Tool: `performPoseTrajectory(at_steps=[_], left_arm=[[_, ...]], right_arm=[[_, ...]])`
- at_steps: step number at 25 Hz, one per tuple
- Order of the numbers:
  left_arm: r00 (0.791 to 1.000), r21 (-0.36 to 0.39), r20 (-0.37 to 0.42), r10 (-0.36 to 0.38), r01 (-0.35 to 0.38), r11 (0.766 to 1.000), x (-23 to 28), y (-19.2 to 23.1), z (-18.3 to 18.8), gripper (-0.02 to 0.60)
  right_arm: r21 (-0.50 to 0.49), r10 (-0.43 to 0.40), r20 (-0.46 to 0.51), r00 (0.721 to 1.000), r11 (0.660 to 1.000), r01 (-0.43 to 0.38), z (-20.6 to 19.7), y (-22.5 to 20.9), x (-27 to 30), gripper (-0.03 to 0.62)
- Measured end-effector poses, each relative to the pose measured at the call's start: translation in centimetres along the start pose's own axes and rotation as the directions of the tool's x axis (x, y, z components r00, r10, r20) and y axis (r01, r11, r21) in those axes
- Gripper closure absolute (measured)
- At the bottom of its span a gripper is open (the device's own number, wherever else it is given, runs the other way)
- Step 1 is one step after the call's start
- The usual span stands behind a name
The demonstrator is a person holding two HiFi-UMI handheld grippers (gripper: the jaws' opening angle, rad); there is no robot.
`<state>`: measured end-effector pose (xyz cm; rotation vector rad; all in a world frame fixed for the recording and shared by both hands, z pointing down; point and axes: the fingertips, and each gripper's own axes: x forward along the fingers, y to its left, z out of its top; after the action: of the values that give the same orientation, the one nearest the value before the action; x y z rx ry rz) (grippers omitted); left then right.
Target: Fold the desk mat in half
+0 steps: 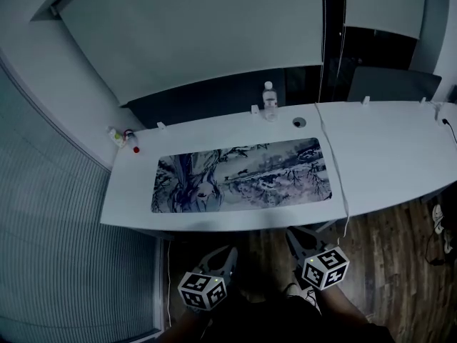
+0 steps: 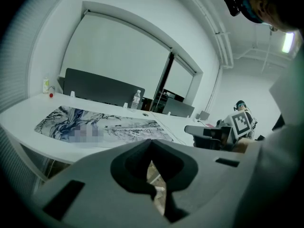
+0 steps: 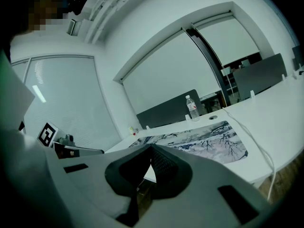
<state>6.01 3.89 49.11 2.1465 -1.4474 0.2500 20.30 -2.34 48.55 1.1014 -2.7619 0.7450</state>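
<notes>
Your left gripper point(image 1: 223, 252) and right gripper point(image 1: 295, 233) both hang off the near edge of the tabletop point(image 1: 235, 219), with open air between them and that edge. A bare white strip runs along the front of the desk mat point(image 1: 243, 175), and more bare surface lies off its left end and behind it. On your right, a white cable point(image 1: 335, 170) runs front to back just beside the mat's right end and drops over the near edge. At the rear stand a water bottle point(image 1: 269, 100) and, near it, a round hole point(image 1: 298, 122). Small bottles point(image 1: 118, 137) crowd the left rear corner. A dark partition point(image 1: 200, 102) closes off the back.
</notes>
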Motion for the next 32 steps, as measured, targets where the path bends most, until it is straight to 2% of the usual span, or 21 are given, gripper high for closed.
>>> performPoseTrajectory(at_steps=[18, 26, 32], left_arm=[[0.998, -0.032, 0.016, -0.062, 0.063, 0.998, -1.4, 6.5, 1.1, 0.575], [0.994, -0.062, 0.042, -0.100, 0.102, 0.993, -1.6, 9.6, 1.3, 0.575], [0.990, -0.063, 0.029, -0.141, 0.143, 0.988, -2.2, 11.6, 1.3, 0.575]], right_arm=[[-0.030, -0.069, -0.031, 0.997, 0.997, 0.068, -0.7, 4.2, 4.2, 0.572], [-0.060, -0.125, -0.046, 0.991, 0.991, 0.122, -0.7, 5.8, 5.7, 0.571], [-0.061, -0.172, -0.041, 0.984, 0.984, 0.169, -1.0, 7.2, 6.9, 0.572]])
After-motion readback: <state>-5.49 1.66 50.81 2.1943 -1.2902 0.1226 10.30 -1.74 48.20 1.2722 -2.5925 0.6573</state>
